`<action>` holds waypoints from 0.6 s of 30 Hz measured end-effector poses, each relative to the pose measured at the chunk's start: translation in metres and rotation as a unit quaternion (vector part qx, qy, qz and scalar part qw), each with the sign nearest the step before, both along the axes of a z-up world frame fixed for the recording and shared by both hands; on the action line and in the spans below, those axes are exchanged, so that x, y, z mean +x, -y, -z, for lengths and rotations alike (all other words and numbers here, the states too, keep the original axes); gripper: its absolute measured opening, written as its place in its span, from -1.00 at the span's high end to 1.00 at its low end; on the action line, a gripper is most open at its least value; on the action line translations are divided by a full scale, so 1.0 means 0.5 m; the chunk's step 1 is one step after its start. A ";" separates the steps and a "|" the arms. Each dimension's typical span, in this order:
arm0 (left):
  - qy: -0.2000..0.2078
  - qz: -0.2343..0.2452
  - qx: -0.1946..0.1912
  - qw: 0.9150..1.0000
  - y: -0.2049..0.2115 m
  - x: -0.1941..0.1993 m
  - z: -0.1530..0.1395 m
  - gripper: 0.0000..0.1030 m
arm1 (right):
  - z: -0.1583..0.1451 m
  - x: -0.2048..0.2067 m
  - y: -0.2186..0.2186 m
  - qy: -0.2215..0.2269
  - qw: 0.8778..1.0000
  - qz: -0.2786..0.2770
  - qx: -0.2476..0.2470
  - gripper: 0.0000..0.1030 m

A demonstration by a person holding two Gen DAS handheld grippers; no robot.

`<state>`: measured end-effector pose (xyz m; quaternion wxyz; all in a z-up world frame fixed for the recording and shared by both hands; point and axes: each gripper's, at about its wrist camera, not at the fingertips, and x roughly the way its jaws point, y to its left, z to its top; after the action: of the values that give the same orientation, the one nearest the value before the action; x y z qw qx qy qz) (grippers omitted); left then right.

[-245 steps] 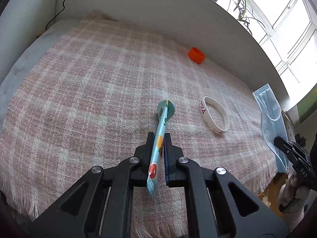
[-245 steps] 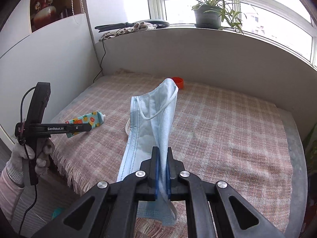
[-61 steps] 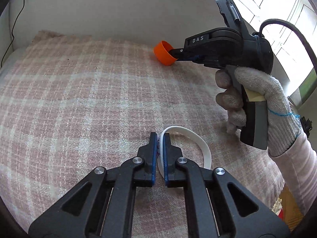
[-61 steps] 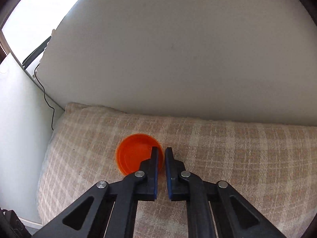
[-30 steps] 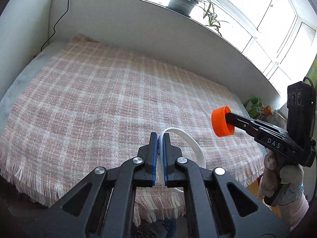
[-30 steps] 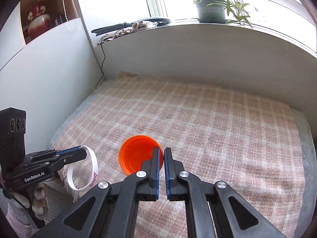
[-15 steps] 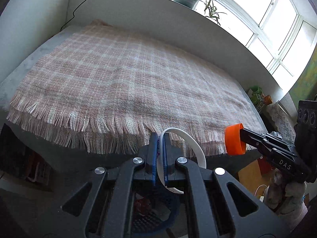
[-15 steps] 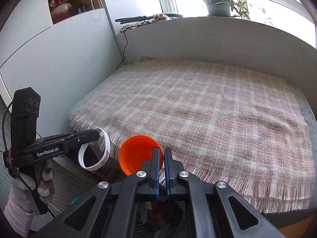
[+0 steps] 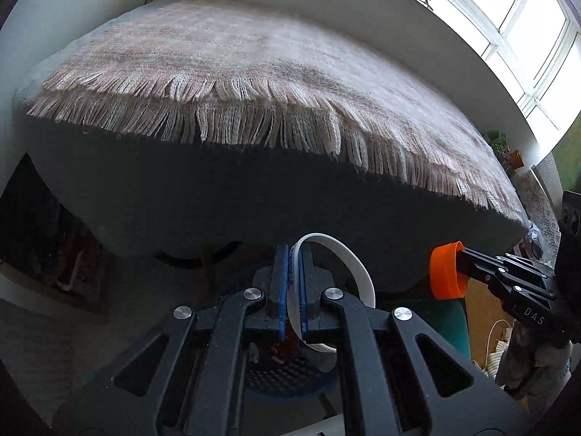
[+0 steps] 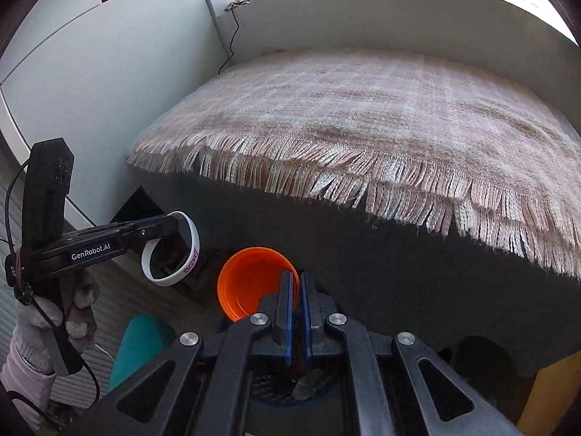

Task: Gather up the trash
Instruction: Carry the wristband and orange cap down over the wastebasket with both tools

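Observation:
My left gripper [image 9: 293, 250] is shut on a white wristband [image 9: 348, 265] with pink lettering; the wristband [image 10: 178, 254] also hangs from that gripper [image 10: 178, 225] in the right wrist view. My right gripper [image 10: 296, 276] is shut on the rim of an orange cap [image 10: 250, 279], whose open side faces the camera; the cap [image 9: 445, 272] shows at the right in the left wrist view, on the right gripper [image 9: 463, 254]. Both grippers hang below the bed's edge, above a dark blue mesh bin [image 9: 290, 374], partly hidden by the fingers. The bin [image 10: 312, 381] holds some dark items.
The bed with its pink plaid fringed blanket [image 9: 254, 72] overhangs just ahead and above; its dark grey side [image 10: 363, 254] fills the middle. A teal object [image 10: 139, 341] lies on the floor at the left. A gloved hand [image 10: 47, 319] holds the left gripper.
Both grippers have sunk from above the blanket to below the bed's edge, still holding the wristband and the cap. The mesh bin now shows right under the fingers.

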<state>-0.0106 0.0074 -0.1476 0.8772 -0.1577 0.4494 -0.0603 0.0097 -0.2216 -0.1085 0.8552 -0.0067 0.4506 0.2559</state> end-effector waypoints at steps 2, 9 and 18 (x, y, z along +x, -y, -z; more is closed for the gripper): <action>-0.012 -0.002 -0.004 1.000 0.001 -0.007 0.024 0.95 | 0.017 -0.009 0.000 -0.006 1.000 0.000 -0.003 0.96; -0.055 -0.003 -0.016 0.998 0.013 -0.016 0.109 0.95 | 0.086 -0.033 -0.009 -0.028 0.999 0.001 -0.021 0.96; -0.088 0.000 -0.020 0.996 0.035 -0.013 0.170 0.95 | 0.159 -0.032 -0.012 -0.056 0.998 0.011 -0.041 0.96</action>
<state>-0.0170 -0.0102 -0.2323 0.8307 -0.1803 0.5237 -0.0551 -0.0062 -0.2154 -0.1878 0.8305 -0.0220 0.5078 0.2278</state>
